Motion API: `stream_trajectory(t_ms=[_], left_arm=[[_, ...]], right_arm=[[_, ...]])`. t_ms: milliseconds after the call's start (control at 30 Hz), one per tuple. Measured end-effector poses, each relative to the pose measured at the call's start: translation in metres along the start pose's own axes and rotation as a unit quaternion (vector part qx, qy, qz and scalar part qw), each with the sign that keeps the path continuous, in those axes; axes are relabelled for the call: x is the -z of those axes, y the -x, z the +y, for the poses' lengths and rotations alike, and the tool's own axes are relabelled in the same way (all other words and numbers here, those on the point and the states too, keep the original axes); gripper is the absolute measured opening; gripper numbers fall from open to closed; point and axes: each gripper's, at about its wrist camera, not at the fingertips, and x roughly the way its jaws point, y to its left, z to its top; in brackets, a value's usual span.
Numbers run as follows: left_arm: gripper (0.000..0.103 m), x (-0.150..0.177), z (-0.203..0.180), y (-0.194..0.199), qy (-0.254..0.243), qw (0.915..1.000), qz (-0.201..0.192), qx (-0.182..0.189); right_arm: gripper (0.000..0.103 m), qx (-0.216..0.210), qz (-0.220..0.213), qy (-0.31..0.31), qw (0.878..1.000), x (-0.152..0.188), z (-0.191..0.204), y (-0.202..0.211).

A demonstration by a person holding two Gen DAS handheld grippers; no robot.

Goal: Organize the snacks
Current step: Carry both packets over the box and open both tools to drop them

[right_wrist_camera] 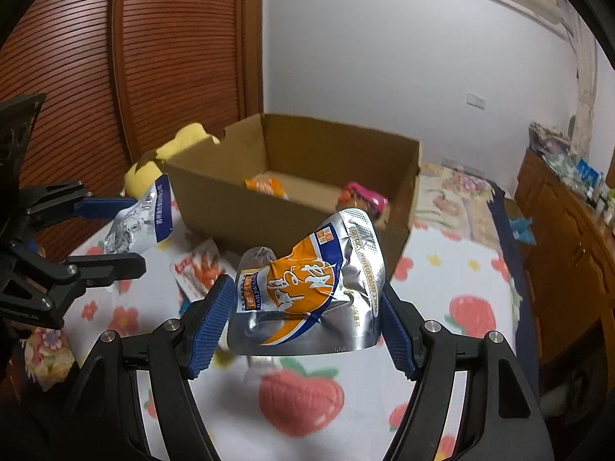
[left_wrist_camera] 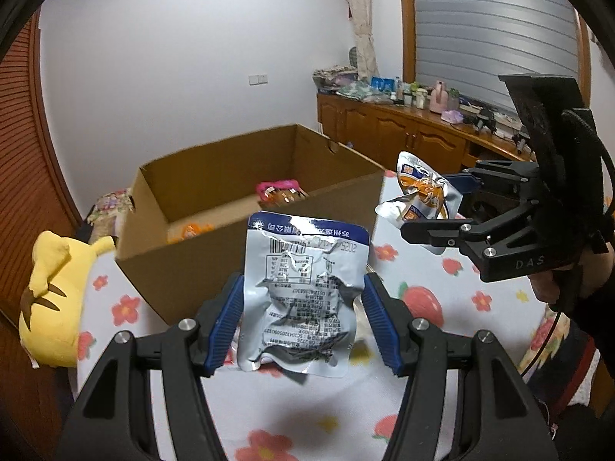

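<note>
My left gripper [left_wrist_camera: 303,307] is shut on a silver and blue snack pouch [left_wrist_camera: 303,292], printed back side showing, held above the bed. It also shows in the right wrist view [right_wrist_camera: 138,223]. My right gripper [right_wrist_camera: 307,307] is shut on a silver and orange snack pouch [right_wrist_camera: 311,292], also seen in the left wrist view [left_wrist_camera: 421,192]. An open cardboard box [left_wrist_camera: 184,269] stands on the bed ahead of both grippers. Inside it lie a pink-topped packet [right_wrist_camera: 365,198] and an orange packet [right_wrist_camera: 267,186].
A red and white snack packet [right_wrist_camera: 200,269] lies on the flowered bedsheet [right_wrist_camera: 461,269] in front of the box. A yellow plush toy [left_wrist_camera: 54,299] sits left of the box. A wooden cabinet [left_wrist_camera: 403,134] with clutter stands at the right, a wooden wardrobe [right_wrist_camera: 115,77] at the left.
</note>
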Motion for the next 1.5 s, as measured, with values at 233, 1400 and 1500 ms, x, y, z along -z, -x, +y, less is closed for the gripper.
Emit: stream_trajectory(t_ms=[233,1400,1500], left_arm=[[0.061,-0.025,0.032,-0.002,0.017,0.9995,-0.020,-0.016],[0.061,-0.068,0.089,-0.079,0.041,0.9974,0.007,-0.059],[0.061,-0.070,0.091,-0.086,0.048,0.9971,0.011,-0.058]], right_arm=[[0.074,-0.007,-0.017,0.011,1.000,-0.035,-0.003,-0.012],[0.079,-0.011,0.029,-0.011,0.999,-0.075,-0.043,-0.106],[0.079,-0.015,0.028,-0.006,0.999,-0.073,-0.042,-0.101]])
